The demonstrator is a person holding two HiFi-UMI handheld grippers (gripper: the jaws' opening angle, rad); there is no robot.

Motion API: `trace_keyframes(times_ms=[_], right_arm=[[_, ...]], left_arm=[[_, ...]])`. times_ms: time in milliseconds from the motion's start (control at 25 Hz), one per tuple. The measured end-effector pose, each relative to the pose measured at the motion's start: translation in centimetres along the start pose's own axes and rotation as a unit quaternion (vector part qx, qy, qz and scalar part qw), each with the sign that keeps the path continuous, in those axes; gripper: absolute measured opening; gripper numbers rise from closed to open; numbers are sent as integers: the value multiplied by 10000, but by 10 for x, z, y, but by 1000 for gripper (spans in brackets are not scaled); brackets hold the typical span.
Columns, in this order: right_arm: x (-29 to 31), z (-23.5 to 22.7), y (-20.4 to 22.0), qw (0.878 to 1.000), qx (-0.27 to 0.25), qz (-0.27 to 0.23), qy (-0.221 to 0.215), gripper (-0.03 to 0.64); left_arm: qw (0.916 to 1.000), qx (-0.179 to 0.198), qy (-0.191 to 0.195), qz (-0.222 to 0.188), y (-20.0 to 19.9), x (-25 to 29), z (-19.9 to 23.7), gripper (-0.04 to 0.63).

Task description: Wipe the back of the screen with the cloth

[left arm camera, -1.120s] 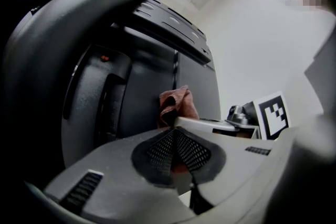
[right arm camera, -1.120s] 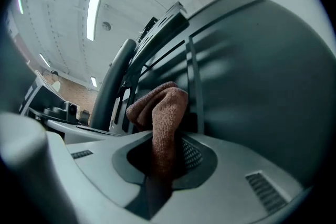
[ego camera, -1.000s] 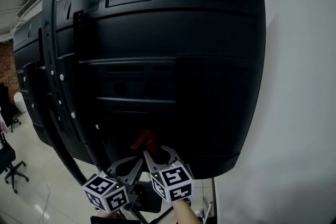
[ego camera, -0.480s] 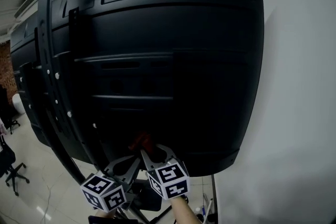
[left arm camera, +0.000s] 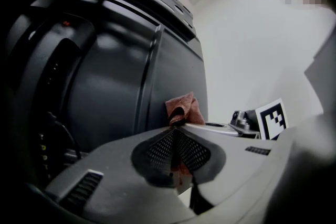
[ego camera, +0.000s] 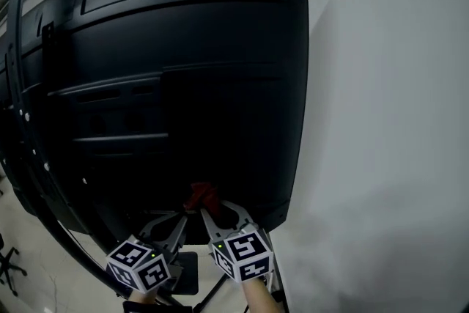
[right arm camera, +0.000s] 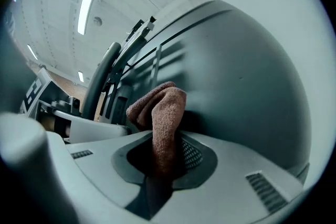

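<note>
Faces the ribbed black back of a big screen, upright just beside a white wall. Holds a reddish-brown cloth up against the screen's lower part, close to the bottom edge.

Pinches that cloth in the right gripper, fingers clamped on a folded bunch. Shows it, in the right gripper view, rising out between the black mesh pads and bulging over toward the dark panel, touching it or very nearly so.

Holds the left gripper just beside the right one, both aimed upward at the same spot. Shows, in the left gripper view, those fingers pressed together with a thin reddish strip in the seam and the cloth standing up right at their tips, so apparently clamped on an edge of the cloth as well.

Carries the two marker cubes side by side at the bottom of the head view, nearly touching.

Takes in, at the far left of the head view, a dark slanted bar with pale screw heads running across the screen's back.
</note>
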State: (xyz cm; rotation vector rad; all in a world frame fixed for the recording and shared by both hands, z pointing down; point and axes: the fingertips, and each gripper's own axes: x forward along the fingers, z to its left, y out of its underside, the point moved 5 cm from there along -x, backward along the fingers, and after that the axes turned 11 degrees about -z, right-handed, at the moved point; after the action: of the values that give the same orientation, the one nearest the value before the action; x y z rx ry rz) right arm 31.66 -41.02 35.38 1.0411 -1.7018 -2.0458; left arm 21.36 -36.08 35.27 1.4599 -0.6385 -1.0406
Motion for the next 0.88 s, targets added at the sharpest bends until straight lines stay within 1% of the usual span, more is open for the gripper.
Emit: trace_keyframes(times_ms=[160,280,400,480,680,880], right_arm=[[-33,-42,-10,9982,-137,-41,587,61],[-56,-69,-18,9955,-200,-44,924,61],[-80,-101,-23,9910,-157,-53,1327,61],[-92,-117,-25,9882,-135,-39,1522,61],[-109,-136,-27,9851,-117,17,1717,61],[-109,-137,-26,9853,-87,27,1704,61]], left_arm=[[9997,-80,235,-11,6,23,-21,5],[9991,-163,395,-4,11,36,-38,5],[9982,-284,519,-4,15,47,-52,5],[9980,-311,548,1,18,50,-59,5],[9977,-346,581,32,23,55,-71,5],[9981,-290,547,26,20,54,-72,5]])
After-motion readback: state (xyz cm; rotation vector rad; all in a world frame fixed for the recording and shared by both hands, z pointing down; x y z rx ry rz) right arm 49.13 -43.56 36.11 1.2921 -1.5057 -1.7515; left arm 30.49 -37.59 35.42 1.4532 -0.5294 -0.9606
